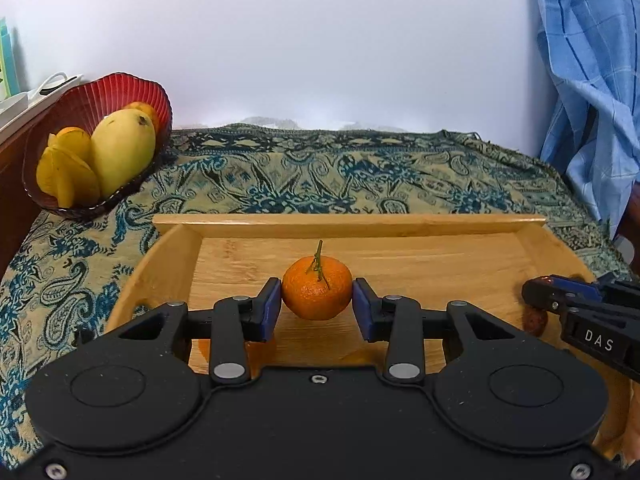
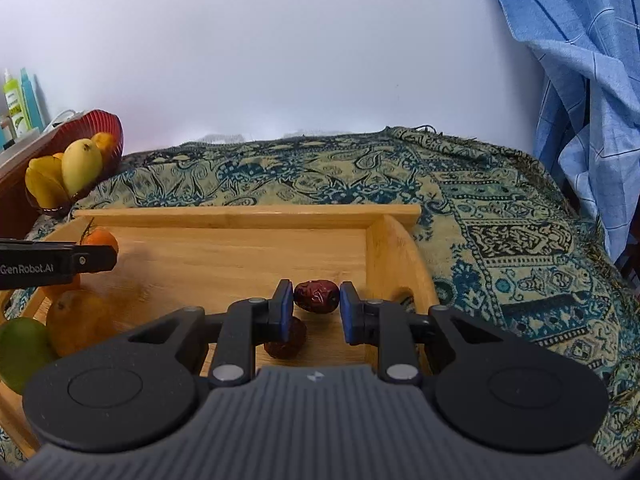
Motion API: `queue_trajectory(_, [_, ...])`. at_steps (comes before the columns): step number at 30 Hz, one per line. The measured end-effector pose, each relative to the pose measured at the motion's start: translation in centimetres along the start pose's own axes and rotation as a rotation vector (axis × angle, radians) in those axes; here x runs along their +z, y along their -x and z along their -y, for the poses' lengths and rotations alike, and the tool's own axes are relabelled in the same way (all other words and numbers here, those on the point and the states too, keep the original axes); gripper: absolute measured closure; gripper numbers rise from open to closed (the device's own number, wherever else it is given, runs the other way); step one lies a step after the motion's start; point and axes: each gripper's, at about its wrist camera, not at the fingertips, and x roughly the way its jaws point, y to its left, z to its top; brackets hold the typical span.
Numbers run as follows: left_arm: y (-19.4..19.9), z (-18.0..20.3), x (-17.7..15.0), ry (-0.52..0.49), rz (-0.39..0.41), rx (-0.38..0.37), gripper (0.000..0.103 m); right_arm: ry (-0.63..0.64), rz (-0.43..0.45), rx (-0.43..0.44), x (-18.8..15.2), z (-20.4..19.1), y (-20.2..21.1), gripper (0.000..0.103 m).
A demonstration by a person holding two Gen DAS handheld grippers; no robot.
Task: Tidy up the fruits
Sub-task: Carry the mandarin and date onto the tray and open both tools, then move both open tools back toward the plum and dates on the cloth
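We see a table draped in a paisley cloth (image 1: pixel 304 176) of teal and cream, set against a plain pale wall (image 1: pixel 304 40); a blue checked fabric (image 2: pixel 580 80) hangs at the right edge of the room; a wooden tray (image 1: pixel 400 258) lies on the cloth, its raised rim facing the wall. At the far left a red ribbed bowl (image 1: pixel 132 88) sits on the cloth, holding a yellow mango (image 1: pixel 122 152), a starfruit (image 1: pixel 66 176) and an orange fruit behind them; beyond it bottles (image 2: pixel 14 104) stand on a ledge.

Our left gripper (image 1: pixel 317 306) is closed to the width of a stemmed mandarin (image 1: pixel 317 292), both blue pads pressing its sides, above the tray floor; our right gripper (image 2: pixel 316 308) is pinched on a dark red date (image 2: pixel 317 296), held above a second date (image 2: pixel 286 344) that lies on the tray near its right wall. A green fruit (image 2: pixel 22 352) and an orange one (image 2: pixel 76 326) rest at the tray's left end.
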Motion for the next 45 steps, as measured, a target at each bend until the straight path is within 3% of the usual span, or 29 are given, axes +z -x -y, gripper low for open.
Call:
queue_trajectory(12, [-0.7, 0.2, -0.2, -0.024, -0.017, 0.005, 0.066, 0.005, -0.019, 0.011, 0.0, -0.1, -0.7, 0.075])
queue_trajectory(15, [-0.6, 0.2, -0.2, -0.028, -0.019, 0.002, 0.064, -0.001, -0.019, 0.015, 0.0, 0.0, -0.7, 0.071])
queue_trajectory(16, [-0.6, 0.2, -0.2, -0.025, -0.017, -0.005, 0.059, -0.003, -0.019, 0.017, 0.0, 0.0, -0.6, 0.065])
queue_trajectory(20, [0.1, 0.4, -0.3, -0.030, -0.006, -0.009, 0.048, -0.012, -0.007, 0.022, 0.1, 0.0, -0.3, 0.064])
queue_trajectory(22, [0.6, 0.5, -0.4, -0.038, 0.002, -0.010, 0.043, -0.017, 0.001, 0.027, 0.1, 0.0, 0.0, 0.051])
queue_trajectory(29, [3.4, 0.3, -1.0, -0.049, 0.044, -0.005, 0.022, -0.031, 0.053, 0.054, 0.3, -0.4, 2.1, 0.039])
queue_trajectory(38, [7.7, -0.3, -3.2, -0.057, 0.098, 0.012, 0.011, 0.006, 0.125, 0.090, -1.1, -1.9, 6.1, 0.024])
queue_trajectory(45, [10.6, -0.7, -5.5, -0.059, 0.112, 0.006, 0.008, 0.046, 0.169, 0.135, -2.9, -3.2, 9.5, 0.017])
